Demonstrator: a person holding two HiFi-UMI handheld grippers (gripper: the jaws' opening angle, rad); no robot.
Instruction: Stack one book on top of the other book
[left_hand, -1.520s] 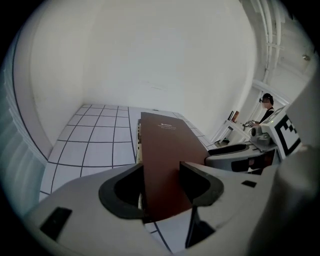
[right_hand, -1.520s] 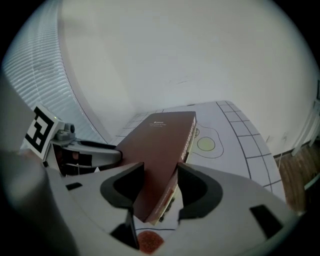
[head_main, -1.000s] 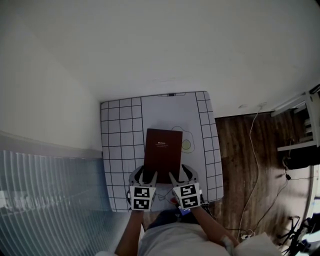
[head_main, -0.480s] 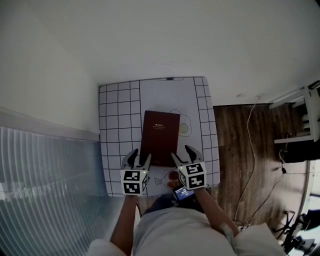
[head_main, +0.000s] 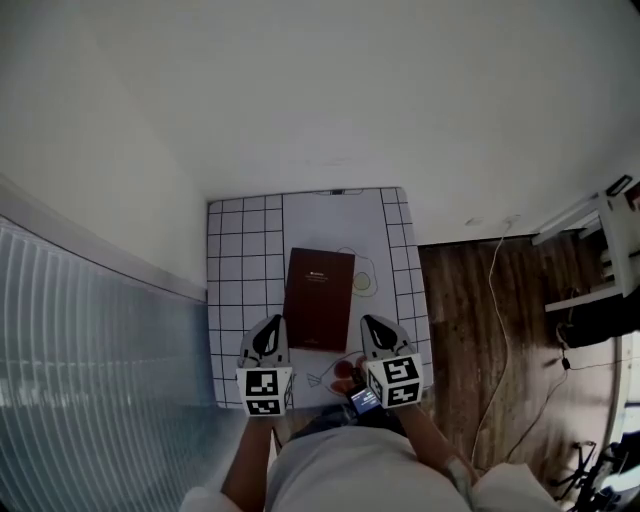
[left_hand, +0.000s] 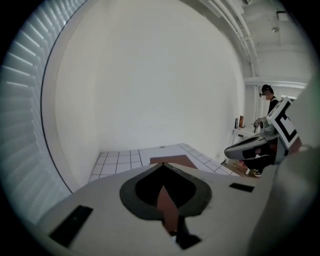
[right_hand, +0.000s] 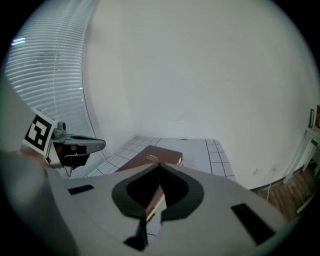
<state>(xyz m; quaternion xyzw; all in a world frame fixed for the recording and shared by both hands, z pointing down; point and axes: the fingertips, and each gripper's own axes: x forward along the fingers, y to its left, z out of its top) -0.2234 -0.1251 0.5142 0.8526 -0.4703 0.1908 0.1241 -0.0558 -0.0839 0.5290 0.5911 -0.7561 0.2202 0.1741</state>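
A dark brown book (head_main: 319, 298) lies flat in the middle of the white gridded table (head_main: 243, 250); only one cover shows from above. My left gripper (head_main: 268, 338) hovers off the book's near left corner, jaws shut and empty. Off the near right corner, my right gripper (head_main: 378, 334) is likewise shut on nothing. In the left gripper view the book (left_hand: 172, 161) shows beyond the closed left gripper (left_hand: 162, 166), with the right gripper (left_hand: 255, 147) at the right. In the right gripper view the book (right_hand: 150, 156) shows its cream page edge past the closed right gripper (right_hand: 159, 165), and the left gripper (right_hand: 75, 145) hangs at the left.
A yellow drawn circle (head_main: 362, 283) marks the table beside the book. Slatted blinds (head_main: 90, 380) run along the left. Wood floor (head_main: 470, 330) with a thin cable (head_main: 495, 290) lies to the right, with furniture (head_main: 600, 290) beyond. White wall stands behind the table.
Both grippers drew back from the book's near corners toward me and rose. Their jaws went from wide open to shut. The book stayed where it lay.
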